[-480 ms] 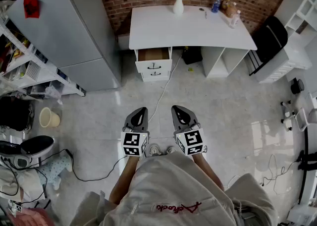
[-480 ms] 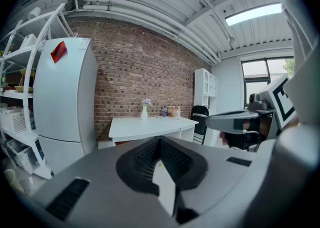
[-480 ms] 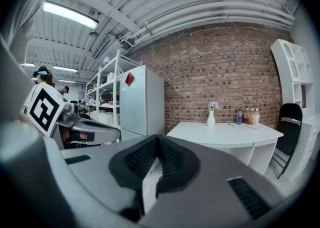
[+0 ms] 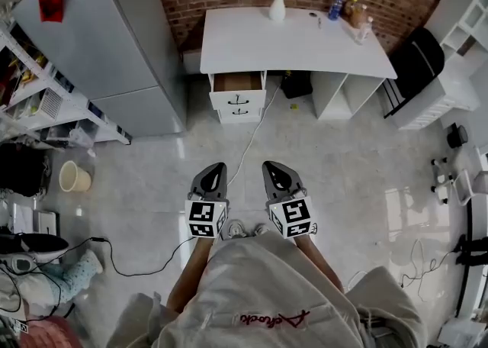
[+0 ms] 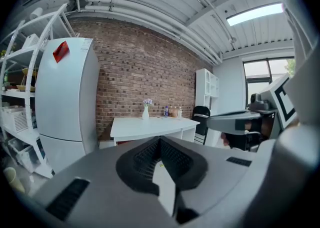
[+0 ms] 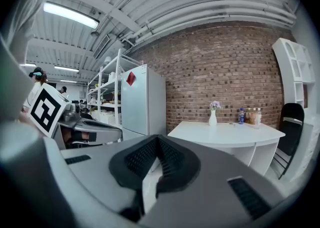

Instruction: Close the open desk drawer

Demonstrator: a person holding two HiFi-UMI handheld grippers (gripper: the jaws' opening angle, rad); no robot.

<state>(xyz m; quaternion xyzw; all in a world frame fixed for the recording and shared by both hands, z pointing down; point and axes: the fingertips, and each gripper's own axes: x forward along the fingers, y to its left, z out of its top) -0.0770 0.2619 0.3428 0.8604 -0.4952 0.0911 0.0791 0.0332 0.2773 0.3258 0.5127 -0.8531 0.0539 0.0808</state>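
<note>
The open drawer (image 4: pixel 237 84) shows only in the head view, pulled out under the left end of the white counter (image 4: pixel 293 43), against the brick wall. Anything inside its brown interior is too small to make out. In both gripper views the tongs' own grey bodies hide the counter's lower front, drawer included. The person's torso is cut off by the bottom edge, and the marker cubes cover the hands. There are two drawer fronts, the open one above a shut one (image 4: pixel 239 114). One vase of flowers (image 4: pixel 277 4) stands on the counter, with about three small bottles (image 4: pixel 334 8) at its right end, hard to tell apart. The left tongs (image 4: pixel 214 174) and right tongs (image 4: pixel 275 172) are both pressed together and empty, side by side over the floor, well apart from the drawer.
</note>
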